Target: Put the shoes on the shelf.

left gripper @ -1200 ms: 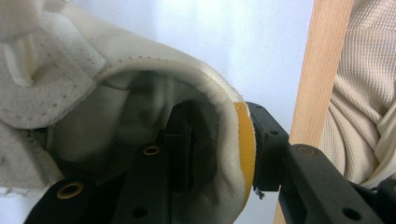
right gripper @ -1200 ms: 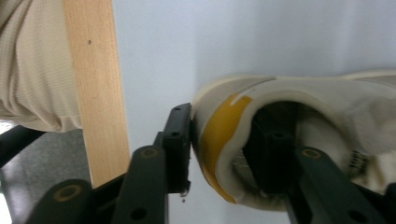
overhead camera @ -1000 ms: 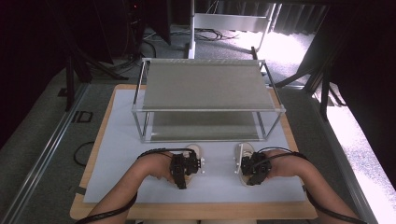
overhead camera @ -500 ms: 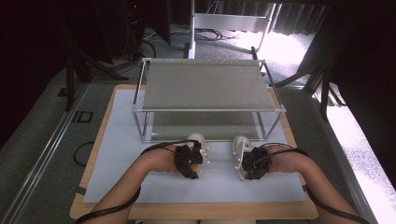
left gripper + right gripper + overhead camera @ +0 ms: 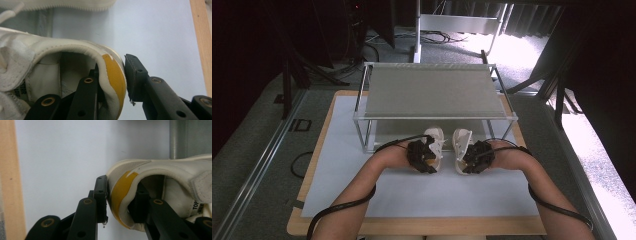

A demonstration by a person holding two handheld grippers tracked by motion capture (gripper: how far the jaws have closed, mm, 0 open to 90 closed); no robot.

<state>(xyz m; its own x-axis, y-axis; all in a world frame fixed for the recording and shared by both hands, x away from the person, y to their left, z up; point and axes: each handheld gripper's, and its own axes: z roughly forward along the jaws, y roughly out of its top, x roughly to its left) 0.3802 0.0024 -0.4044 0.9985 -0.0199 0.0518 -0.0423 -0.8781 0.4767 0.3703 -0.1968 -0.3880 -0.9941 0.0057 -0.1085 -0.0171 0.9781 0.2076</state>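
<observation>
Two white shoes (image 5: 435, 141), toes toward metal rack (image 5: 432, 92)

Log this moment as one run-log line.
left gripper: shut on left shoe heel | right gripper: shut on right shoe heel | shoes: at rack front

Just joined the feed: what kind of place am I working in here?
Likely a lab or data-recording rig, not a home: a white mat on a wooden table, a bare metal rack, loose floor cables, and white shoes as props.
</observation>
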